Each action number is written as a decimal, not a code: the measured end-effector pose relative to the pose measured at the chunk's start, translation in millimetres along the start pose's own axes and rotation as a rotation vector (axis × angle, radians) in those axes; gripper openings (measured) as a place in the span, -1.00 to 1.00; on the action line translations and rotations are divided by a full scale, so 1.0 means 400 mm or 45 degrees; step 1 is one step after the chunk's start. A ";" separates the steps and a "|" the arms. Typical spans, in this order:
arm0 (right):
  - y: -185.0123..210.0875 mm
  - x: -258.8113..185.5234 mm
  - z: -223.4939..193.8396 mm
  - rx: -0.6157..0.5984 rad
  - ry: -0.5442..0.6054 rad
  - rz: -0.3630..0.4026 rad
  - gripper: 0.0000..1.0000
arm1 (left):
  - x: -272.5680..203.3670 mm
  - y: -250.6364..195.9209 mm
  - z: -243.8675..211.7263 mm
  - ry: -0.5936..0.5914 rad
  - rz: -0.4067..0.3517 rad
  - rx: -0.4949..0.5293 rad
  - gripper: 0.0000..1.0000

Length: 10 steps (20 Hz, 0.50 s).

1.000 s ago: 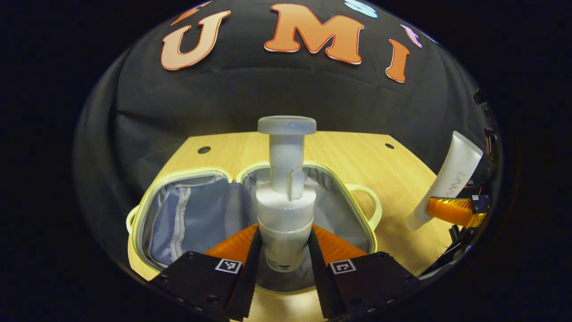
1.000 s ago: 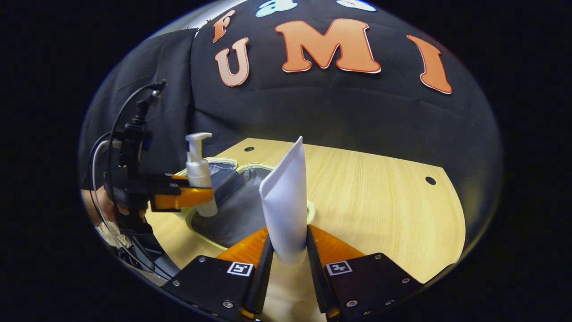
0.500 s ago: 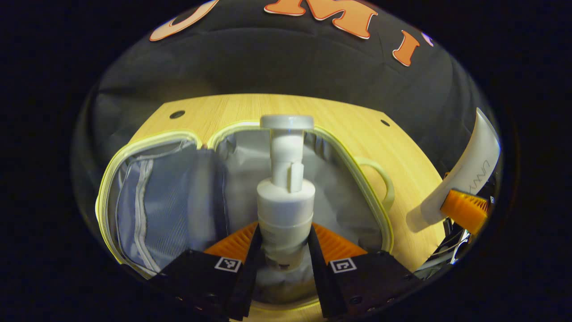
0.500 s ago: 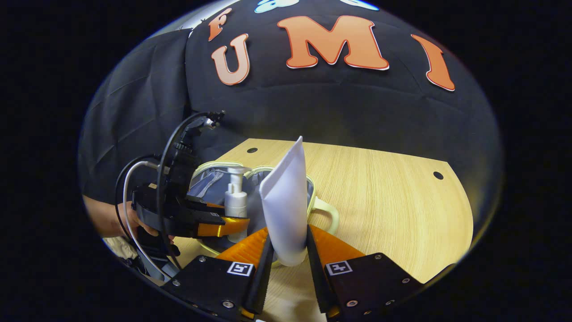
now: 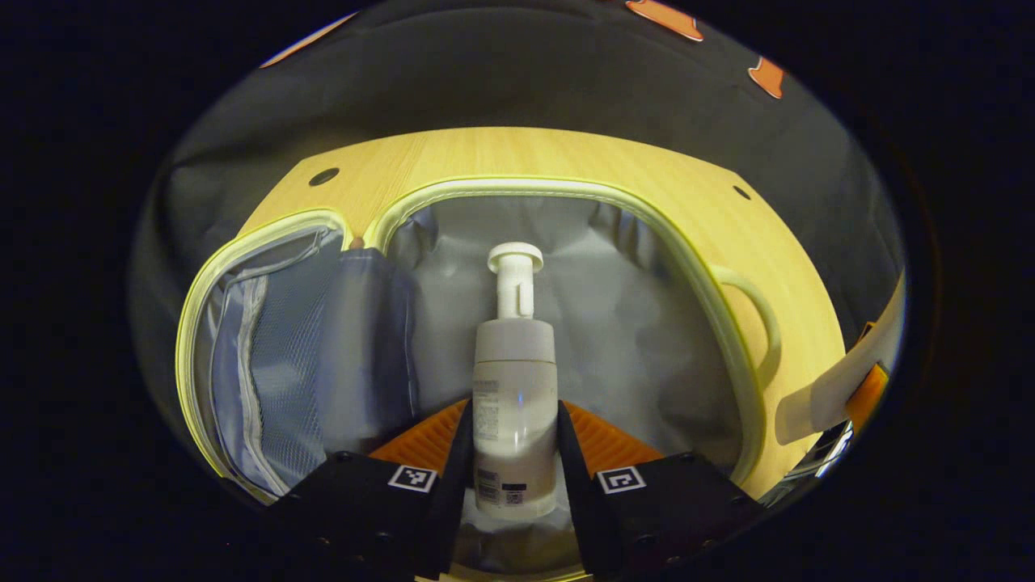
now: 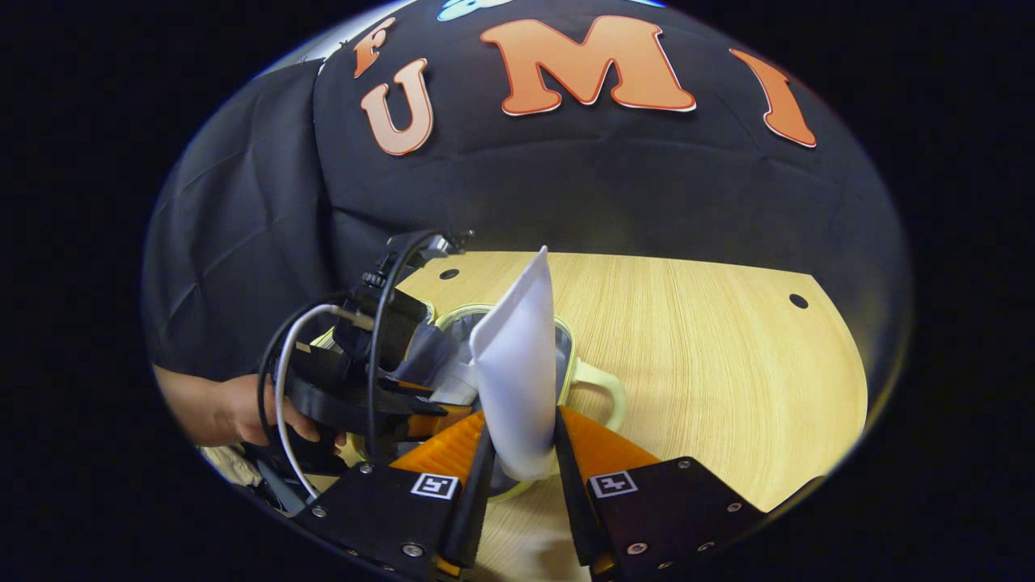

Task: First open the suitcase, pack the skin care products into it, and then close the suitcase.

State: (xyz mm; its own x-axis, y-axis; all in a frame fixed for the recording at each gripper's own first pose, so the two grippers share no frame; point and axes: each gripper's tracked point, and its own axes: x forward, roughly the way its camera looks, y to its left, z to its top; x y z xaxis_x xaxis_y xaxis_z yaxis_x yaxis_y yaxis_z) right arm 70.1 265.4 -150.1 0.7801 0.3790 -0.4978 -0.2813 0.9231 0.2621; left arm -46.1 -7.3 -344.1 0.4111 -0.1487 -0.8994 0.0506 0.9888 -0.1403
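- The left hand-held gripper point(image 5: 516, 453) pinches the pump bottle point(image 5: 515, 404) low on its body, lying inside the right half of the open suitcase point(image 5: 687, 250).
- The bottle looks rigid, smooth plastic and likely slippery; the body is the safe hold, the thin pump neck is not.
- The right hand-held gripper point(image 6: 517, 461) pinches the white tube point(image 6: 517, 380) near its cap end, just right of the case; I'd judge it soft, light and squashable.
- The case's lining is loose fabric on a wooden bench point(image 6: 711, 364), open to the right.
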 end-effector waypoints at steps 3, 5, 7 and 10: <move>0.002 0.019 0.004 0.012 0.012 0.010 -0.10 | -0.002 -0.010 0.005 -0.032 -0.036 -0.001 0.23; 0.003 0.035 0.006 0.003 0.025 0.016 -0.10 | -0.025 -0.023 0.015 -0.080 -0.073 -0.019 0.39; -0.001 0.049 0.005 0.006 0.043 0.025 -0.10 | -0.058 -0.014 0.027 -0.150 -0.070 -0.017 0.61; 0.010 0.068 -0.002 0.001 0.072 0.043 -0.10 | -0.115 0.031 0.055 -0.284 -0.035 -0.027 0.77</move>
State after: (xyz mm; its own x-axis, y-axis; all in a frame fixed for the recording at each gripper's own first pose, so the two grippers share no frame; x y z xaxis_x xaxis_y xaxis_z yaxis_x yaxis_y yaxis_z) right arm 89.7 279.2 -163.4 0.7374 0.4131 -0.5344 -0.3064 0.9097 0.2803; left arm -44.3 12.0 -295.4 0.6012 -0.1671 -0.7815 0.0467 0.9836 -0.1744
